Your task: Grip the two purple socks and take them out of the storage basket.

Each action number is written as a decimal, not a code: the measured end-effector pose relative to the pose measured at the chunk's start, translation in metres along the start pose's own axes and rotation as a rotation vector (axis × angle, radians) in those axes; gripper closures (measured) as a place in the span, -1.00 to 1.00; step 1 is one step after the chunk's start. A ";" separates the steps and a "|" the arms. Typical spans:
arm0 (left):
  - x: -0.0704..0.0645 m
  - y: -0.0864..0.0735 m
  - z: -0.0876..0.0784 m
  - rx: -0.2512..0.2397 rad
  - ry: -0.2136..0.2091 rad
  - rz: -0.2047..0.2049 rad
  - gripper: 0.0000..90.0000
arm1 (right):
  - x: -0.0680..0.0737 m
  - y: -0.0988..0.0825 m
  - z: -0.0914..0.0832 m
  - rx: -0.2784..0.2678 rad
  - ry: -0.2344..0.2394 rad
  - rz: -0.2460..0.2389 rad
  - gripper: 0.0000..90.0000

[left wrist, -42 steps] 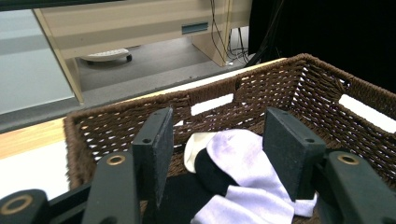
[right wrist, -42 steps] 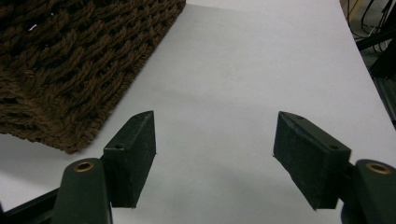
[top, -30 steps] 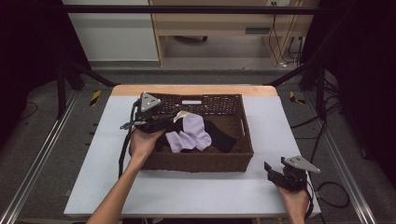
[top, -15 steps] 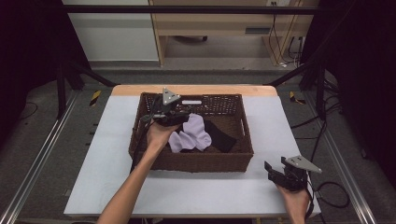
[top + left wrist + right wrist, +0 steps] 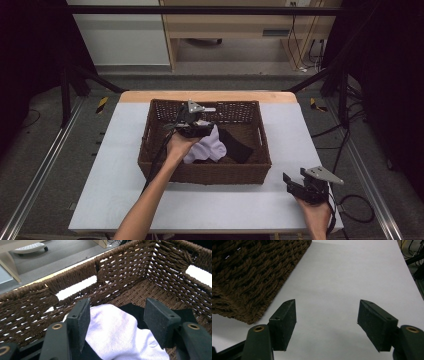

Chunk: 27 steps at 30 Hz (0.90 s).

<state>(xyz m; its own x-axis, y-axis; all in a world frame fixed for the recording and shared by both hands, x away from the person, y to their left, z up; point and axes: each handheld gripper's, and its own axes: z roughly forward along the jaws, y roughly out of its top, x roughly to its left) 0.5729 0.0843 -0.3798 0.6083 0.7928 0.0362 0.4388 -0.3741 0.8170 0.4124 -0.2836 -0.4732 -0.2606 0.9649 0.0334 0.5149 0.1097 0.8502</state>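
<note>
A brown wicker basket (image 5: 150, 150) stands on the white table. In it lie a lilac cloth (image 5: 210, 147) and a black cloth (image 5: 235, 145). My left gripper (image 5: 206, 131) hangs inside the basket just over the lilac cloth. In the left gripper view its jaws have just been opening and stand wide. The lilac cloth (image 5: 117, 332) lies between and below the left gripper (image 5: 117, 307), and the pads do not press it. The black cloth (image 5: 132, 311) shows behind. My right gripper (image 5: 292, 182) rests open near the table's front right, and nothing is between the jaws of the right gripper (image 5: 327, 307).
The basket's woven wall (image 5: 125, 272) rises close ahead of the left gripper. A basket corner (image 5: 249, 277) lies left of the right gripper, with bare white tabletop (image 5: 342, 272) ahead. Metal rails and cables run on the floor on both sides.
My left hand has moved right from the basket's left rim and down into it, over the lilac cloth. The right hand has kept still.
</note>
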 end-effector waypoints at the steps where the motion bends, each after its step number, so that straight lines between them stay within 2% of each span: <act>1: -0.002 -0.002 0.004 0.019 0.000 0.029 -0.20 | 0.000 0.000 0.000 -0.001 -0.002 -0.002 -0.30; 3: -0.006 -0.004 0.008 0.054 0.016 0.075 -0.18 | 0.000 0.000 0.001 -0.001 -0.004 -0.007 -0.30; 4: -0.006 -0.004 0.008 0.054 0.016 0.075 -0.16 | 0.000 0.000 0.001 0.000 -0.005 -0.007 -0.30; 5: -0.008 -0.005 0.010 0.075 0.030 0.112 -0.14 | 0.000 0.000 0.001 0.000 -0.006 -0.006 -0.30; 6: -0.008 -0.005 0.010 0.075 0.030 0.112 -0.12 | 0.000 0.000 0.001 0.000 -0.006 -0.006 -0.30; 11: -0.010 -0.009 0.017 0.149 0.016 0.124 -0.08 | 0.000 -0.001 0.001 0.000 -0.005 -0.005 -0.30; 12: -0.010 -0.009 0.017 0.149 0.016 0.124 -0.07 | 0.000 -0.001 0.001 0.000 -0.005 -0.005 -0.30; 13: -0.011 -0.011 0.021 0.168 0.013 0.138 -0.04 | -0.001 -0.001 0.001 0.002 -0.006 -0.003 -0.30; 16: -0.012 -0.011 0.024 0.175 0.026 0.183 0.01 | -0.001 -0.001 0.001 0.002 -0.006 0.000 -0.30; 19: -0.008 -0.013 0.032 0.212 0.023 0.180 0.03 | -0.001 -0.001 0.002 0.011 -0.007 0.000 -0.29; 21: -0.004 -0.014 0.036 0.227 -0.002 0.140 0.06 | -0.002 -0.001 0.002 0.013 -0.008 -0.002 -0.29; 25: -0.005 -0.013 0.037 0.212 -0.010 0.144 0.06 | -0.002 -0.001 0.001 0.007 -0.003 0.004 -0.29; 27: -0.006 -0.015 0.039 0.232 -0.019 0.155 0.07 | -0.002 -0.001 0.001 0.007 -0.001 0.006 -0.29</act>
<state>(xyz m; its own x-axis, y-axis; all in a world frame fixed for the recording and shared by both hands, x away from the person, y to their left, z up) 0.5890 0.0664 -0.4144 0.6910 0.7095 0.1380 0.4781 -0.5919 0.6490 0.4132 -0.2856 -0.4744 -0.2567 0.9657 0.0385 0.5223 0.1051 0.8462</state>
